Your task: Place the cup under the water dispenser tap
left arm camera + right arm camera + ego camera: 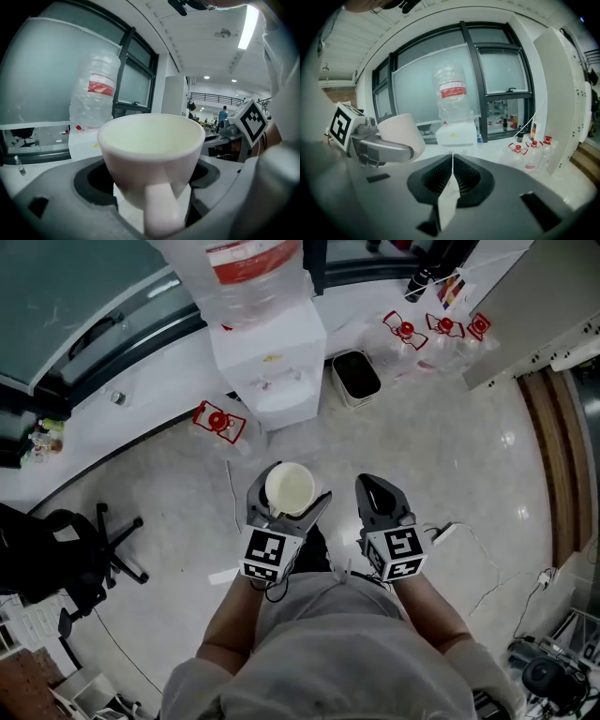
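The left tool (289, 498) grips the upright white cup (152, 154), and the water dispenser (267, 357) stands well apart, ahead and slightly left of it, while the right tool (378, 491), jaws pressed together on nothing, rides just beside.

Cream cup (290, 488), white dispenser (272, 367), red-labelled clear bottle (251, 277), pale grey floor (450, 456)

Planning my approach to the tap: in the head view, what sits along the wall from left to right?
Lone red-capped bottle → water dispenser → black bin → group of red-capped bottles.
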`<state>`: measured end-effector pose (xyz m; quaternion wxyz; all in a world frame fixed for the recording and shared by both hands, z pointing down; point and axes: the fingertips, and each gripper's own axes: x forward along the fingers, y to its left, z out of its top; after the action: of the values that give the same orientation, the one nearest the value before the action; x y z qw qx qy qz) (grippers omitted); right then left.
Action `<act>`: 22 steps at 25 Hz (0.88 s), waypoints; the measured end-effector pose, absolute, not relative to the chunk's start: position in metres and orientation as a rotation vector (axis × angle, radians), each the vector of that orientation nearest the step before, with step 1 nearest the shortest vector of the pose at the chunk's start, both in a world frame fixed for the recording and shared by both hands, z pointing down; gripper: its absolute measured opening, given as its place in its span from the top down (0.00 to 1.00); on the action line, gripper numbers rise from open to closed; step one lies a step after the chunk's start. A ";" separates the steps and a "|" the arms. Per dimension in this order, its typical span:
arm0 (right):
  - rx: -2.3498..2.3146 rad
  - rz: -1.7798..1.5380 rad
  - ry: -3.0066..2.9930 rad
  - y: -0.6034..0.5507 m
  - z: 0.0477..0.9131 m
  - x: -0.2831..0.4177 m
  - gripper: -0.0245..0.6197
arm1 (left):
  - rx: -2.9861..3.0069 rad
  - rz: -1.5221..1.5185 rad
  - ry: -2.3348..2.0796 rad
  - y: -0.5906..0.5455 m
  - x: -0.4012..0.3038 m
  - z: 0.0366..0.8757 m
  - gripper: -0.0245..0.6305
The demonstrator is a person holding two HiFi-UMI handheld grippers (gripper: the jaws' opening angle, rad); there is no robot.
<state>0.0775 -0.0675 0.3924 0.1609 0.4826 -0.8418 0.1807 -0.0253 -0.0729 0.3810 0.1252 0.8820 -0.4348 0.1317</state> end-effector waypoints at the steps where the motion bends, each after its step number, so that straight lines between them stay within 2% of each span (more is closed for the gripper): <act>1: 1.371 0.519 -2.397 -0.079 0.395 0.073 0.92 | 2.566 0.390 -1.258 -0.085 -0.029 0.385 0.27; 9: 1.331 0.529 -2.360 -0.146 0.423 0.052 0.92 | 2.502 0.466 -1.250 -0.147 -0.048 0.428 0.27; 22: 0.986 0.523 -2.375 -0.211 0.540 0.036 0.92 | 2.225 0.467 -1.465 -0.195 -0.060 0.556 0.27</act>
<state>0.0356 -0.2113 0.5399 0.2558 0.3633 -0.8749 0.1927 -0.0600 -0.1949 0.5559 0.2169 0.8031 -0.5287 0.1686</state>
